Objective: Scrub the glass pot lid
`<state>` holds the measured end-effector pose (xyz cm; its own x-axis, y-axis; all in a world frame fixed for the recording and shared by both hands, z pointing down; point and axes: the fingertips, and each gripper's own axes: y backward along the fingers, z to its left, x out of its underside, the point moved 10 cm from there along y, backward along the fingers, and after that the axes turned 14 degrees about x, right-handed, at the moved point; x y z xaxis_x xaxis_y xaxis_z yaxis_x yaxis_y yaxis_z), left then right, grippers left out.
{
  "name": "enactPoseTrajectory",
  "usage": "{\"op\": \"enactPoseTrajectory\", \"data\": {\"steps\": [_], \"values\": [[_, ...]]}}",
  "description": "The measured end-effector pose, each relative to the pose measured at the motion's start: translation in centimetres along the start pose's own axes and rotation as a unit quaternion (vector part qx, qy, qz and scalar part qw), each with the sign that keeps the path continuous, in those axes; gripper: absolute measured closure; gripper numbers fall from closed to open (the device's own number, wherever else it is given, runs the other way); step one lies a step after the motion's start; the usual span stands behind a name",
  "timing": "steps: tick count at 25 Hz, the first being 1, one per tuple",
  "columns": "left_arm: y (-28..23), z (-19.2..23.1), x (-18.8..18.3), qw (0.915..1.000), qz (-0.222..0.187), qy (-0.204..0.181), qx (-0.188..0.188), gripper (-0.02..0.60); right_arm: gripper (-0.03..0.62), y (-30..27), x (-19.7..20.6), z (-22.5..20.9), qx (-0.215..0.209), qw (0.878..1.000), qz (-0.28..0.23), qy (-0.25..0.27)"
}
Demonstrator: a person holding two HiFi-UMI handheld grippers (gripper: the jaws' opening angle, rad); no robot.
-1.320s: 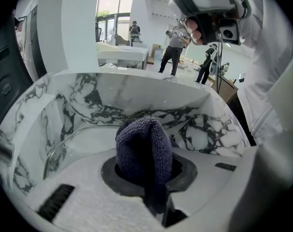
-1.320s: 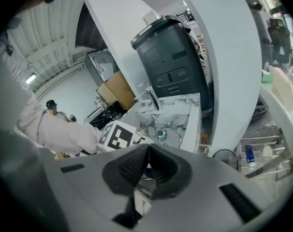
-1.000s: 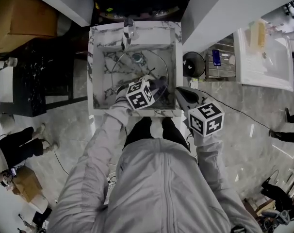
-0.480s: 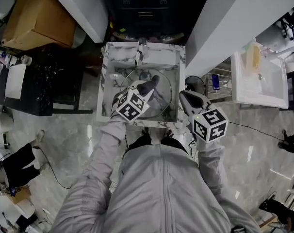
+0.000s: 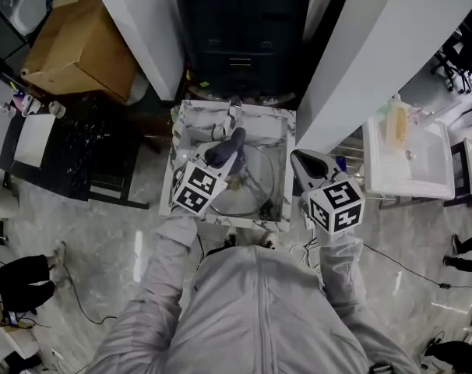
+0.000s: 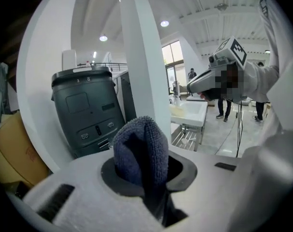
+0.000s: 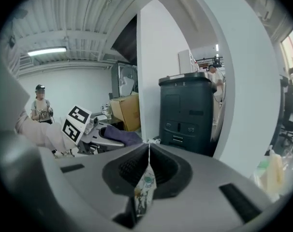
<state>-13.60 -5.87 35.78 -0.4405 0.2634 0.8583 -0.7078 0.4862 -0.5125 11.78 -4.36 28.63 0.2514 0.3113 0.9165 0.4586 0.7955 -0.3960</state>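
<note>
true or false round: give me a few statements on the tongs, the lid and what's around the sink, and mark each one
1. The left tongs grip a dark cloth. True.
2. The right tongs are wide open. False: they are shut, with nothing between them.
3. The glass lid lies in the sink. True.
4. The right tongs hold the lid by its rim. False: they are off at the sink's right side, not on the lid.
5. A cardboard box stands right of the sink. False: in the head view it sits up and to the left of the sink.
</note>
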Motion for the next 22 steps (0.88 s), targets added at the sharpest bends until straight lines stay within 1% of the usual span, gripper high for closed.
{"op": "enactPoseTrajectory", "data": {"steps": [3,6,11,18,22], "values": [[1.8,0.8,-1.7,0.9992,-0.032,-0.007,-0.024,0.509,0.564,-0.1,-1.9,-0.3,0.004,1.000,-0.025,0.012],[3.6,1.5,-2.9,0.9965,-0.066,-0.012,-0.050,0.509,0.564,0.1,-3.7,-0.3,0.005,0.998,-0.050,0.030],[6.1,1.3,-5.0,0.9904,-0.117,-0.033,-0.065,0.509,0.563,0.6,-5.5,-0.2,0.008,0.996,-0.080,0.047],[8.8,0.5,-8.4,0.9824,-0.144,-0.060,-0.103,0.509,0.563,1.2,-7.8,0.0,0.008,0.992,-0.112,0.055],[10.1,-0.3,-10.7,0.9774,-0.141,-0.095,-0.126,0.509,0.563,2.0,-9.6,0.1,0.010,0.989,-0.129,0.069]]}}
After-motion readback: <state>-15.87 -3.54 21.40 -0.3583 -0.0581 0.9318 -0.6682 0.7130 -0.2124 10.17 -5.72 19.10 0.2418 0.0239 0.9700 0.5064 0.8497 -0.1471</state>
